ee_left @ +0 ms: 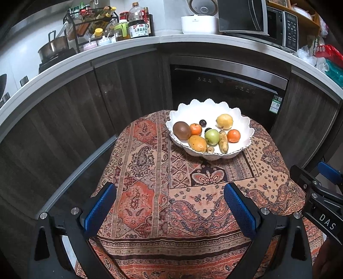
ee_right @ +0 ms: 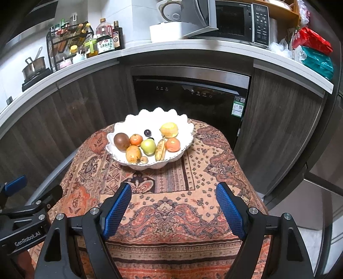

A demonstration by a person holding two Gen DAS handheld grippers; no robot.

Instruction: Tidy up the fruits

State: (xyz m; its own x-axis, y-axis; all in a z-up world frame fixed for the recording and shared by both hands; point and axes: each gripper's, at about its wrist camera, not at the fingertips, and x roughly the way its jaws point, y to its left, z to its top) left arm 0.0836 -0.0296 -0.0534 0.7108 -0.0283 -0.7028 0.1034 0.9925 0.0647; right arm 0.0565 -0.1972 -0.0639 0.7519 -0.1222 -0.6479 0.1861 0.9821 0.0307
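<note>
A white scalloped bowl (ee_left: 244,124) (ee_right: 186,126) stands at the far side of a small table under a patterned cloth (ee_left: 150,193) (ee_right: 171,206). In it lie several fruits: a brown kiwi (ee_left: 181,130) (ee_right: 121,140), a green apple (ee_left: 211,137) (ee_right: 148,146), a mango (ee_left: 197,143) (ee_right: 133,153), a spotted banana (ee_left: 223,141) (ee_right: 160,149), two oranges, a yellow fruit (ee_left: 224,121) (ee_right: 169,129) and a dark plum (ee_left: 202,123). My left gripper (ee_left: 170,191) hovers open over the near cloth, nothing between its blue pads. My right gripper (ee_right: 173,191) is open and empty too, short of the bowl.
Behind the table is a dark built-in dishwasher (ee_right: 193,100) between wooden cabinets. The counter above carries a spice rack (ee_left: 90,23), bottles, a pot (ee_left: 53,48), a rice cooker (ee_left: 199,20), a microwave (ee_right: 231,21) and bags (ee_right: 315,53). The right gripper's body (ee_left: 321,199) shows at the left view's right edge.
</note>
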